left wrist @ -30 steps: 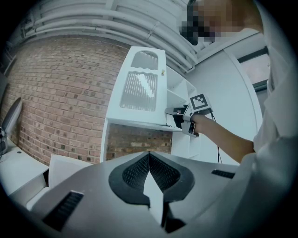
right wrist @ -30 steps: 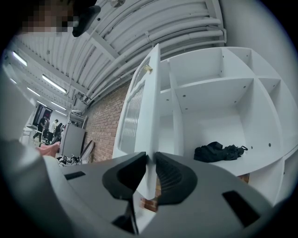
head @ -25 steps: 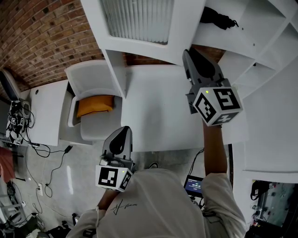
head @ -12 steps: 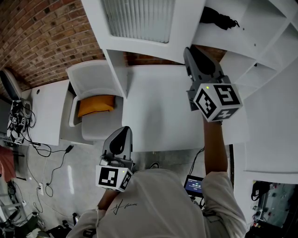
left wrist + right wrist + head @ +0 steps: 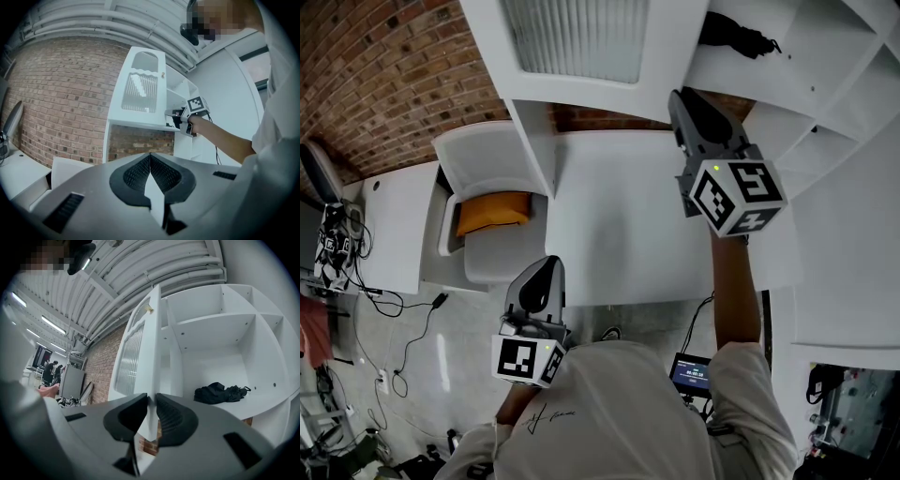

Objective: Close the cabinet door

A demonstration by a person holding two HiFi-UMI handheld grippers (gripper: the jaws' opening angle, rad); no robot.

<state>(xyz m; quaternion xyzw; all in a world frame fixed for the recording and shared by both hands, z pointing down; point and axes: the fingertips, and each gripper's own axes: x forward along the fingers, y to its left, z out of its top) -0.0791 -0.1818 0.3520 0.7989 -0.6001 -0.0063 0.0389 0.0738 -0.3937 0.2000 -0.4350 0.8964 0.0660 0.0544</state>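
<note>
Right gripper view: the right gripper (image 5: 152, 403) has its two dark ribbed fingers (image 5: 171, 416) pinched narrow on the lower free edge of the white cabinet door with a ribbed glass panel (image 5: 140, 345), the thin edge filling the slot between them. The door stands open and edge-on to this gripper, its long axis upright, with a small pale knob (image 5: 149, 309) high on the near edge. To the right of the door lies the open white shelved cabinet (image 5: 220, 329), and on the shelf level with the door's lower part sits a crumpled black cloth (image 5: 219, 393). So the closing swing looks to run from the door's present line rightward toward those shelves, with the far edge seemingly the hinged one, and the right gripper is the one already placed for it. The left gripper (image 5: 150, 164) is well below the door and apart from it, close to the person's body, its fingers met tip to tip with nothing between them. Below the door are a white desk top (image 5: 619, 225) and a white chair with an orange cushion (image 5: 492, 211); behind the door is a red brick wall (image 5: 384, 75). No brand or label is legible; only the black-and-white square markers on the gripper cubes show.
</note>
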